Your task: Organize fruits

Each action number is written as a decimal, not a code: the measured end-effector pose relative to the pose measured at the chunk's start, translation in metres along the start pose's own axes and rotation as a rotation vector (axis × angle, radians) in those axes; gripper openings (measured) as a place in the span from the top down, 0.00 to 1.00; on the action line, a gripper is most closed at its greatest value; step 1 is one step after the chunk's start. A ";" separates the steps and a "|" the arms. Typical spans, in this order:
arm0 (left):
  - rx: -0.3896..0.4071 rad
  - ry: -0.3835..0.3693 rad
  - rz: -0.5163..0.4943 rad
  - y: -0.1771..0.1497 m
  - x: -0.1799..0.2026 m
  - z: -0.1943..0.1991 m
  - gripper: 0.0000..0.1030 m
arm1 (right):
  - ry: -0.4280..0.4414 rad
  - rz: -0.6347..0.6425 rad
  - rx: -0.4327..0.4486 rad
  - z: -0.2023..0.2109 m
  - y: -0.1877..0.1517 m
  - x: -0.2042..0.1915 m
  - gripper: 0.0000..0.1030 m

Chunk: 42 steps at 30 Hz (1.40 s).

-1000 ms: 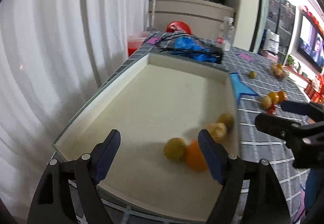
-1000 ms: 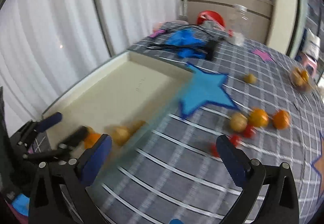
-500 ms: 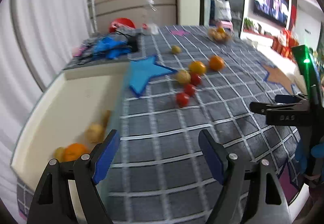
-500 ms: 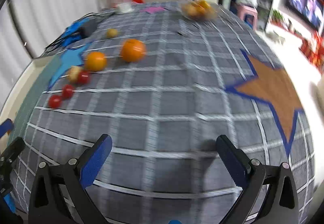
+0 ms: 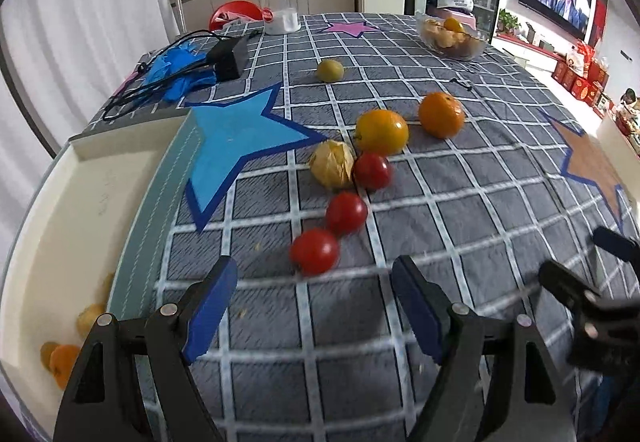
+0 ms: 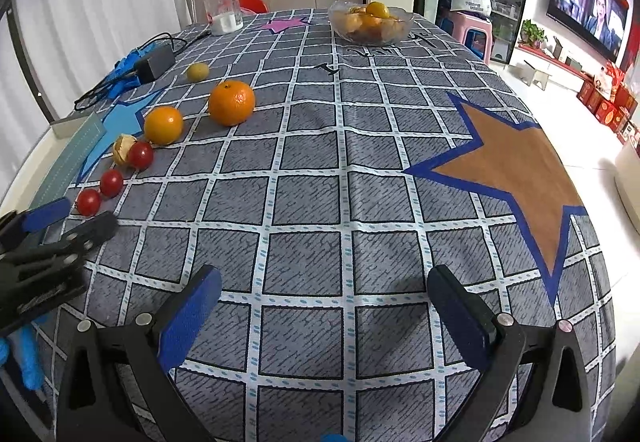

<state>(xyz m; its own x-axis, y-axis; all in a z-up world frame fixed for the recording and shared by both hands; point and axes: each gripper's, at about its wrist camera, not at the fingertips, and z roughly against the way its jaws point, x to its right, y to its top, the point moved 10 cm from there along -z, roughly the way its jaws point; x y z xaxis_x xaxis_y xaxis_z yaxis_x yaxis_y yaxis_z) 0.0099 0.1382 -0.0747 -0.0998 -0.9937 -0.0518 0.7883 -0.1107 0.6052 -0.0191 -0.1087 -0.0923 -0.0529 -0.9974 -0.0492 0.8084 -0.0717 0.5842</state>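
Approaching the nearest cherry tomato (image 5: 314,251) on the table (image 5: 460,202): left claw (image 5: 314,308) released, empty, just short of it. Centre it between the pads, clench gently, carry to tray (image 5: 72,202). Right claw (image 6: 324,318) released, idle.

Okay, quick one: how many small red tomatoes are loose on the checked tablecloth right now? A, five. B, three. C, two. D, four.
B: three red tomatoes lie in a loose row on the tablecloth, the nearest tomato, the middle tomato and the far tomato, which sits against a papery yellow husked fruit.
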 end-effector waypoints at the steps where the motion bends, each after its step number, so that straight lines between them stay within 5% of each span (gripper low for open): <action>1: 0.002 -0.008 0.011 0.001 -0.002 -0.001 0.20 | 0.003 -0.002 0.001 0.000 0.001 0.000 0.00; 4: 0.007 -0.039 0.035 0.006 -0.003 -0.003 0.42 | 0.008 -0.006 0.003 0.000 0.002 0.000 0.00; 6: 0.015 -0.034 0.021 0.006 -0.005 0.000 0.75 | 0.009 -0.006 0.003 -0.001 0.002 0.000 0.00; 10: 0.023 -0.037 -0.005 -0.006 -0.005 0.010 0.75 | 0.013 -0.009 0.004 0.000 0.002 0.000 0.00; 16: 0.037 -0.042 -0.004 -0.033 -0.015 0.029 0.74 | 0.001 0.001 -0.002 -0.001 0.002 0.001 0.00; 28: 0.058 0.042 -0.041 -0.034 -0.014 0.030 0.60 | -0.021 0.018 -0.011 -0.002 0.001 -0.001 0.00; 33: 0.046 0.025 0.009 -0.034 -0.022 0.028 0.34 | -0.021 0.017 -0.011 -0.002 0.001 -0.001 0.00; 42: 0.019 -0.054 0.019 -0.036 -0.013 0.024 0.20 | -0.022 0.017 -0.012 -0.002 0.001 -0.001 0.00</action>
<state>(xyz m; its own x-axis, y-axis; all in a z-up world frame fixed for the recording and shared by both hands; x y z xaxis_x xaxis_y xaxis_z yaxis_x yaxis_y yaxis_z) -0.0317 0.1559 -0.0771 -0.1179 -0.9930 0.0028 0.7790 -0.0908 0.6205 -0.0173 -0.1077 -0.0935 -0.0514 -0.9984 -0.0216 0.8161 -0.0545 0.5754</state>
